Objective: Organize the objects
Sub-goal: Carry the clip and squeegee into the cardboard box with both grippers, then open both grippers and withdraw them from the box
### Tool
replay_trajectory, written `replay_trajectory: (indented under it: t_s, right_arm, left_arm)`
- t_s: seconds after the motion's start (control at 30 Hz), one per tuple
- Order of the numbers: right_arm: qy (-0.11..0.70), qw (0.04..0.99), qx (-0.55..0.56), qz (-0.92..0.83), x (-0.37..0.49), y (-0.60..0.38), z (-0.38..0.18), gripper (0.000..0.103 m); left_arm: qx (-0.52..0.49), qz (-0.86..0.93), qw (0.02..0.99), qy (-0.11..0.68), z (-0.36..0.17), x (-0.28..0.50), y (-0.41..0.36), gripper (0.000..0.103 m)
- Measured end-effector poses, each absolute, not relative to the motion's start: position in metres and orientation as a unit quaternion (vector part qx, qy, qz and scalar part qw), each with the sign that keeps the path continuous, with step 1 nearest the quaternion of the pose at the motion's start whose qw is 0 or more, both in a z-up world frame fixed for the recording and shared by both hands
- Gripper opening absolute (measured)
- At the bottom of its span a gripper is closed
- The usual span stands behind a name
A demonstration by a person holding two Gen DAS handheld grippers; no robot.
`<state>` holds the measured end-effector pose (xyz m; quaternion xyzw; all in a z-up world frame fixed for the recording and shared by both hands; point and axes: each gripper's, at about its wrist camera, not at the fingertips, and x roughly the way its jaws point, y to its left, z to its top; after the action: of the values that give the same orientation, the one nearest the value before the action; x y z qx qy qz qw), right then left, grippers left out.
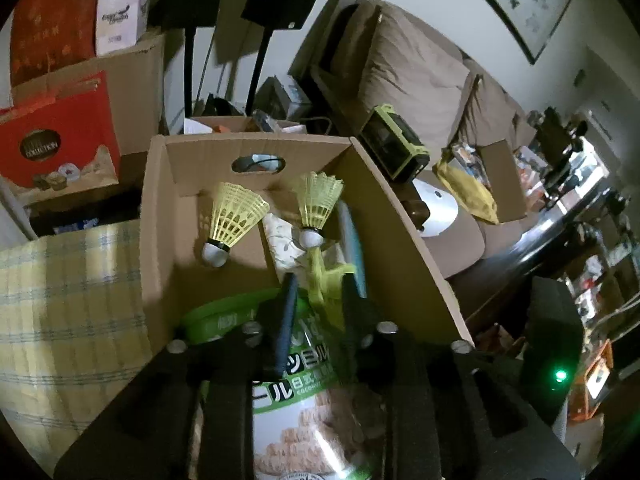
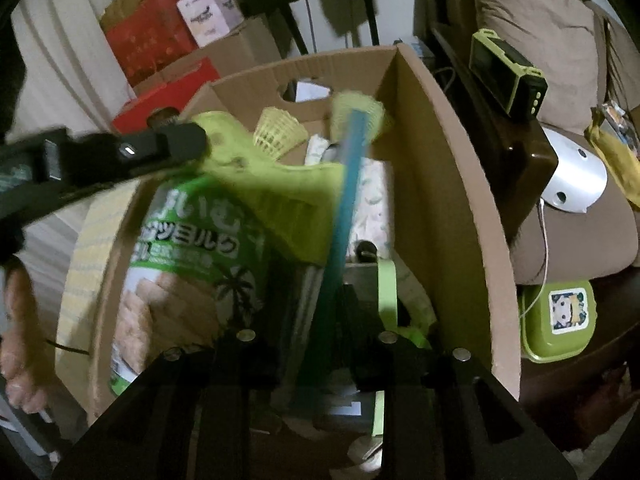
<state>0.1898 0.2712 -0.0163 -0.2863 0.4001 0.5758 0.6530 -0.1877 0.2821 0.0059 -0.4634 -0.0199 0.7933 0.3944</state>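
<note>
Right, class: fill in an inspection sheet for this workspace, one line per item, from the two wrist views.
Surface: no table seen; a cardboard box serves as the container.
Job's things: two yellow shuttlecocks and a blue stick in the box; green snack canister entering it.
Clutter: tissue pack in the box; red gift box behind.
Grippers: left gripper closed on a yellow-green strip at the canister's top; right gripper, grip unclear.
Cables: white cord beside the box.
Surroundings: brown sofa, green lunchbox.
</note>
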Motion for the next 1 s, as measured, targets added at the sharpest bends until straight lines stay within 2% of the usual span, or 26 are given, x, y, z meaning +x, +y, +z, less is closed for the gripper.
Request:
replay_trajectory:
  t_s: [0.2,0.5,0.53,0.6,0.7,0.8,0.93,1.0]
  right_arm:
    - [0.390,0.663,-0.283,0.573,0.187,0.265,-0.012,0.032]
    - [0.363,0.687,-0.267,0.571,0.178,0.247,0.009,0.036]
    - [0.359,0.689,-0.265,0.570,0.174,0.246,0.012,0.038]
    - [0.347,0.697,-0.259,0.571,0.169,0.240,0.019,0.041]
    - [0.327,0.709,-0.252,0.572,0.158,0.233,0.031,0.052]
    - [0.307,0.713,-0.251,0.578,0.143,0.228,0.041,0.059]
    - [0.281,0.716,-0.257,0.585,0.123,0.223,0.048,0.068]
    - [0.273,0.716,-0.259,0.588,0.114,0.220,0.048,0.070]
  left_arm:
    - [-0.447,0.802,0.395,-0.012,0.019,-0.177,0.267,0.028]
    - [-0.413,0.827,0.381,0.011,0.034,-0.157,0.228,0.055]
    - [-0.410,0.829,0.379,0.010,0.035,-0.155,0.223,0.061]
    - [-0.405,0.834,0.374,0.005,0.037,-0.150,0.211,0.063]
    - [-0.401,0.839,0.368,-0.002,0.039,-0.144,0.196,0.074]
    - [-0.399,0.844,0.359,-0.003,0.039,-0.141,0.182,0.075]
    - [-0.393,0.852,0.345,0.003,0.037,-0.133,0.162,0.086]
    - [-0.390,0.858,0.336,0.004,0.037,-0.130,0.151,0.086]
